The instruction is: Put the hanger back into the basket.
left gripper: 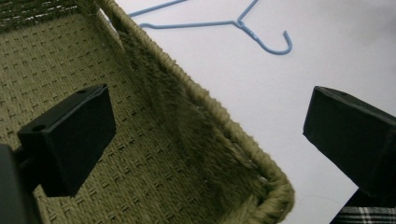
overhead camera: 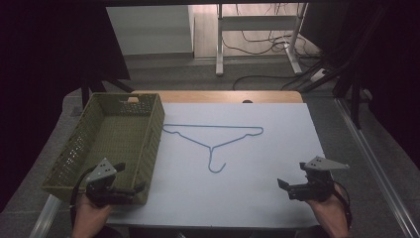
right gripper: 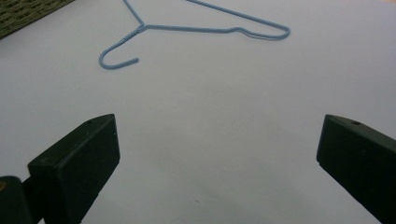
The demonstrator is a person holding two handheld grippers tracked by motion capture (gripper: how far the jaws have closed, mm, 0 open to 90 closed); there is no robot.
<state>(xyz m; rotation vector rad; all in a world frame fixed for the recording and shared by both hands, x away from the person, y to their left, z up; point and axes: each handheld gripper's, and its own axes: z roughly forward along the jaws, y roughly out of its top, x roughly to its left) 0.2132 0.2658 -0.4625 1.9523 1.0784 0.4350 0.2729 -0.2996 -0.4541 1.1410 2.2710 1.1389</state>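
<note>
The left tongs (left gripper: 205,135) gape wide astride the olive woven basket's rim (left gripper: 224,126), a blue wire hanger (left gripper: 243,25) lying beyond on the white counter (left gripper: 280,74).

A green woven basket (overhead camera: 110,144) sits along the left edge of the white tabletop (overhead camera: 257,193). Just right of it, near the middle, a blue wire hanger (overhead camera: 213,141) lies flat, its hook toward the front edge. The left gripper (overhead camera: 130,187) hangs over the basket's front right corner, and the right gripper (overhead camera: 283,184) is by the tabletop's front right corner.
</note>
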